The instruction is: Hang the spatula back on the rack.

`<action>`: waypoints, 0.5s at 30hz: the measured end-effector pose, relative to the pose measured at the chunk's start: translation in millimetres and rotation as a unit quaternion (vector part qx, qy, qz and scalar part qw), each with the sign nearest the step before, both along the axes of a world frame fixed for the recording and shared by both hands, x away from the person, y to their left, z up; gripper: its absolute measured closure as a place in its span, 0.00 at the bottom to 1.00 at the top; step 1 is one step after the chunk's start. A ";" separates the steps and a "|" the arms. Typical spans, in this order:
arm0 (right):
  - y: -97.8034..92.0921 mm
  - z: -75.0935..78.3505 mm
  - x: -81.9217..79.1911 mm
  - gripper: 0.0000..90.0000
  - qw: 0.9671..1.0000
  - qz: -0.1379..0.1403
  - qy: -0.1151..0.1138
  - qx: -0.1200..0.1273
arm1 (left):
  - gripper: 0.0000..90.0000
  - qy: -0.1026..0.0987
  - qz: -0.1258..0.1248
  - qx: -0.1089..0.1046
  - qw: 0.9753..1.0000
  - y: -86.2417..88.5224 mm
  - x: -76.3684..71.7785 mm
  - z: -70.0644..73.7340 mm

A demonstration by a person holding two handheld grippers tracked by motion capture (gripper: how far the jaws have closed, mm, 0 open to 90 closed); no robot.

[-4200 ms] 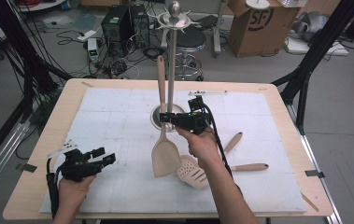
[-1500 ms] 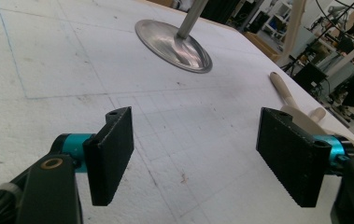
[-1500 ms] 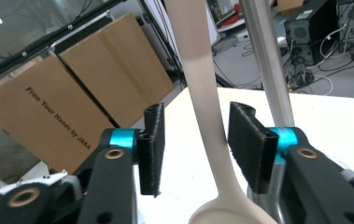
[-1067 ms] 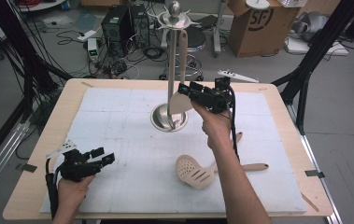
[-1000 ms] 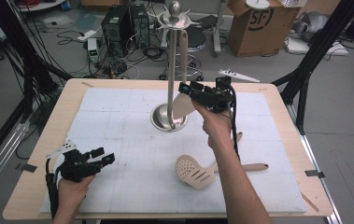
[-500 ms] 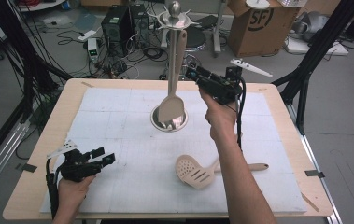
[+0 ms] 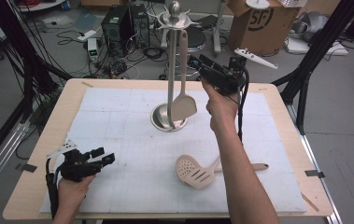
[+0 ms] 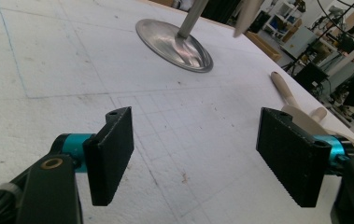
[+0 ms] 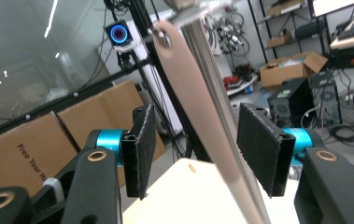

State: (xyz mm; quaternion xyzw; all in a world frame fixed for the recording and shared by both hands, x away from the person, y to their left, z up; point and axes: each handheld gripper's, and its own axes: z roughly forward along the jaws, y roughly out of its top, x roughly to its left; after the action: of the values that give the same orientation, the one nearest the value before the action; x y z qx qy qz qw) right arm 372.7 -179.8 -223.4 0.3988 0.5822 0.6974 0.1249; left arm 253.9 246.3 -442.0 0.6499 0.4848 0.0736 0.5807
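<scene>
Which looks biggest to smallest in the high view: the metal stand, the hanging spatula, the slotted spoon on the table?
1. Metal stand, tallest by far, from base to top knob.
2. Hanging spatula and slotted spoon: they look about equally long; the spatula hangs nearer the camera's height, so I won't rank them.

Beige spatula on silver stand, pale slotted spoon, white gridded mat, black claw pads.

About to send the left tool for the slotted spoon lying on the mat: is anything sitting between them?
Nothing visible. The left tool rests open at the mat's near left, and bare mat runs from it to the slotted spoon. The stand base sits farther back, off that line.
</scene>
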 end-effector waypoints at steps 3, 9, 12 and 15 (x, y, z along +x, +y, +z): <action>0.8 2.2 0.7 0.52 1.000 -0.004 -0.005 0.002 | 0.31 0.000 -0.001 0.000 1.000 0.0 0.2 0.0; 2.6 0.7 2.6 0.52 1.000 -0.010 -0.009 0.026 | 0.31 0.000 0.000 -0.001 1.000 -0.1 -0.2 0.3; 2.1 0.2 4.6 0.52 0.999 -0.016 -0.008 0.033 | 0.31 -0.001 0.000 -0.001 1.000 0.0 0.2 0.2; -1.3 0.0 8.8 0.52 0.999 -0.020 -0.007 0.045 | 0.31 -0.001 -0.001 0.001 1.000 -0.3 0.6 0.1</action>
State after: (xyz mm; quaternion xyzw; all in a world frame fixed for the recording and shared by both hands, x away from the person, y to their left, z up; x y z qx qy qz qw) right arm 381.4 -181.1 -223.3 0.4104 0.5411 0.7233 0.1247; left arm 254.5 246.0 -441.9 0.6508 0.4832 0.0739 0.5810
